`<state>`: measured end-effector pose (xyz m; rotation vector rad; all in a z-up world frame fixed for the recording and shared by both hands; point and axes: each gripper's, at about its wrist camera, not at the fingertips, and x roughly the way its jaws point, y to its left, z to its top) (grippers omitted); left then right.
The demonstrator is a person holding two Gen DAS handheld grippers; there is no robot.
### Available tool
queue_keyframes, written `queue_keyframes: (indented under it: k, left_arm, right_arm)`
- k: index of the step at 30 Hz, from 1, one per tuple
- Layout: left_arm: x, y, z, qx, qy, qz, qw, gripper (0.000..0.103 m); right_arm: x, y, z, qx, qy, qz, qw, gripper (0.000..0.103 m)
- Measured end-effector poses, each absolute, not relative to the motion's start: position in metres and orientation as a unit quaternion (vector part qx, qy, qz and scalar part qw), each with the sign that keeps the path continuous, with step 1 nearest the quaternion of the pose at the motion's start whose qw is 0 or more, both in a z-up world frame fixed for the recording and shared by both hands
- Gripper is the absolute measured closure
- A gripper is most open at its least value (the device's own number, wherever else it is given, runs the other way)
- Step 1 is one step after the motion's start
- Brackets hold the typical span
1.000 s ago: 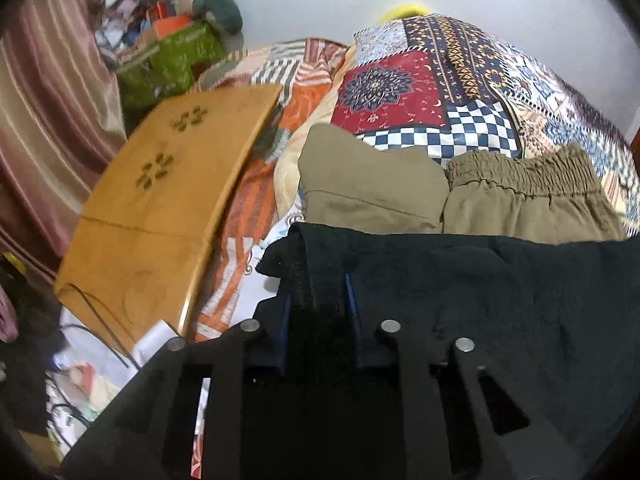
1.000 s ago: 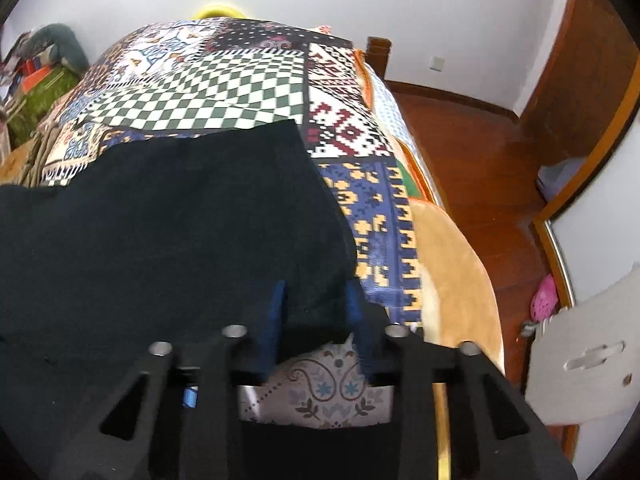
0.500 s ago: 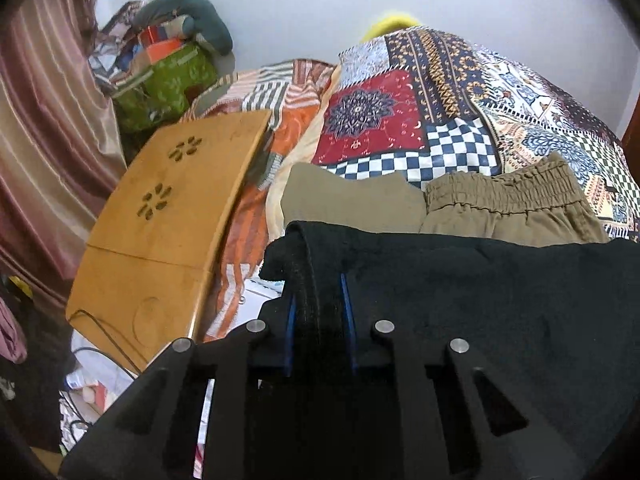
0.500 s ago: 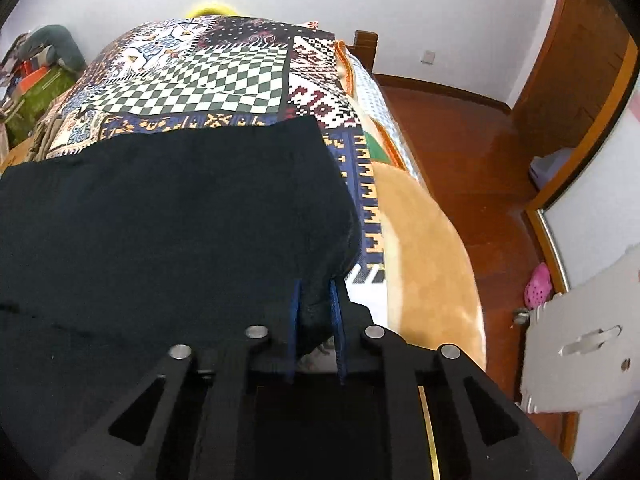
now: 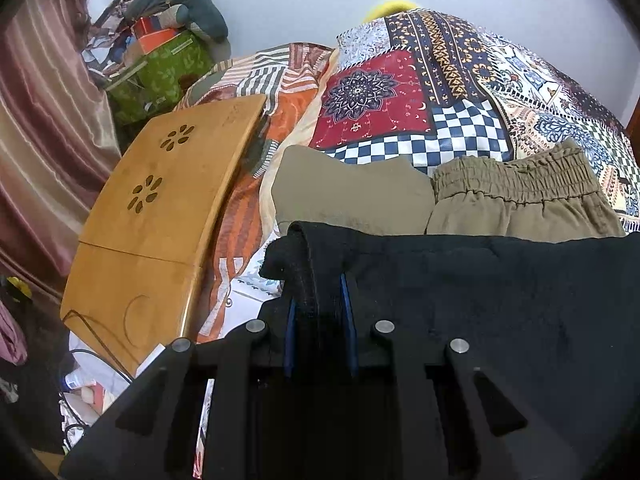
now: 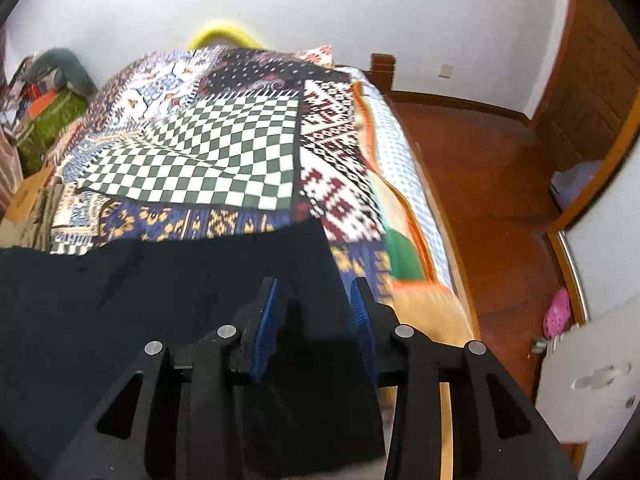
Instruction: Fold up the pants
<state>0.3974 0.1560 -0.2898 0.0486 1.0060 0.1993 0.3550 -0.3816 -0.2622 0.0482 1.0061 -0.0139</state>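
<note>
Black pants (image 5: pixel 480 288) lie spread across the near part of the bed, over a patchwork quilt (image 5: pixel 400 92). My left gripper (image 5: pixel 318 280) is shut on a bunched fold at the pants' left edge, with the blue pads pressing the cloth. In the right wrist view the same black pants (image 6: pixel 160 280) reach to the bed's right side. My right gripper (image 6: pixel 314 286) is opening there. Its blue pads stand apart, with the pants' right corner lying loose between them.
Olive pants (image 5: pixel 520 200) with an elastic waistband lie just beyond the black ones, beside a folded olive piece (image 5: pixel 352 192). A wooden lap desk (image 5: pixel 160 208) leans at the bed's left. A wooden floor (image 6: pixel 500 200) with a pink shoe (image 6: pixel 558 312) lies off the right edge.
The right gripper's jaws have parted from their pinch on the pants' right corner, and that hand has shifted. The left gripper stays clamped on the left fold.
</note>
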Motion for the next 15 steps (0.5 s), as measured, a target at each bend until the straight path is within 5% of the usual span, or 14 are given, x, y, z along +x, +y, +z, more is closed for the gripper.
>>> queue_keyframes:
  k: [9, 11, 15]
  left_arm:
    - [0.403, 0.157, -0.293, 0.023, 0.484, 0.096, 0.869, 0.084]
    - [0.404, 0.156, -0.29, 0.024, 0.481, 0.098, 0.871, 0.084]
    - [0.402, 0.15, -0.272, 0.032, 0.456, 0.108, 0.883, 0.084]
  right_arm:
    - [0.391, -0.373, -0.297, 0.014, 0.51, 0.003, 0.86, 0.065]
    - [0.387, -0.366, -0.296, -0.005, 0.499, 0.008, 0.866, 0.081]
    - [0.379, -0.352, -0.291, -0.057, 0.477, 0.007, 0.877, 0.095]
